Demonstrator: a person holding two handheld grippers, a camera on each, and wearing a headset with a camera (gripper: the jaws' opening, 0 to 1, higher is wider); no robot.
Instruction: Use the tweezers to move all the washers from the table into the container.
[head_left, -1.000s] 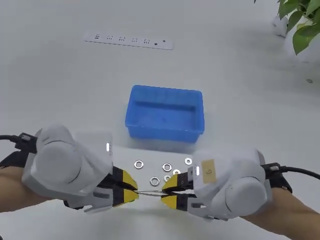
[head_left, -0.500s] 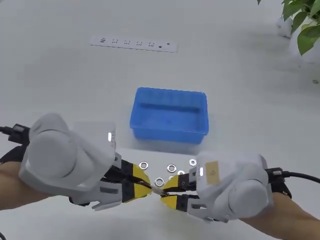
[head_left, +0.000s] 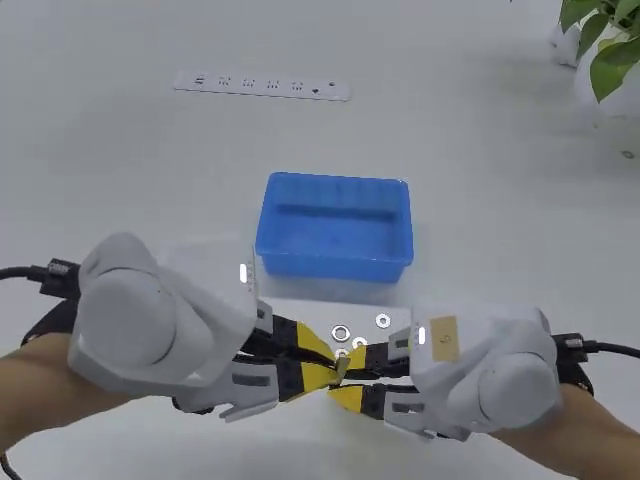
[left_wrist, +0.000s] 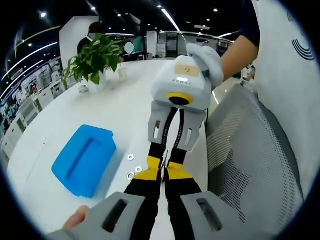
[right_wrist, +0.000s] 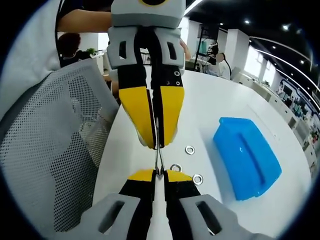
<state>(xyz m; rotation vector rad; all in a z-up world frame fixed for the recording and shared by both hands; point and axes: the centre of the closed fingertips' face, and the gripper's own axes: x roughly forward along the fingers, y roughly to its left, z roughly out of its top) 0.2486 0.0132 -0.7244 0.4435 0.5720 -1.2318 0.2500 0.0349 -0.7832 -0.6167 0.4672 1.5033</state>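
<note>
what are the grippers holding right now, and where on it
The tweezers, gripped at both ends: the left gripper is shut on one end, the right gripper on the other, their fingers nearly meeting.

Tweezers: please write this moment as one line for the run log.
left gripper: shut on tweezers | right gripper: shut on tweezers | washers: on table | container: no washers inside
</note>
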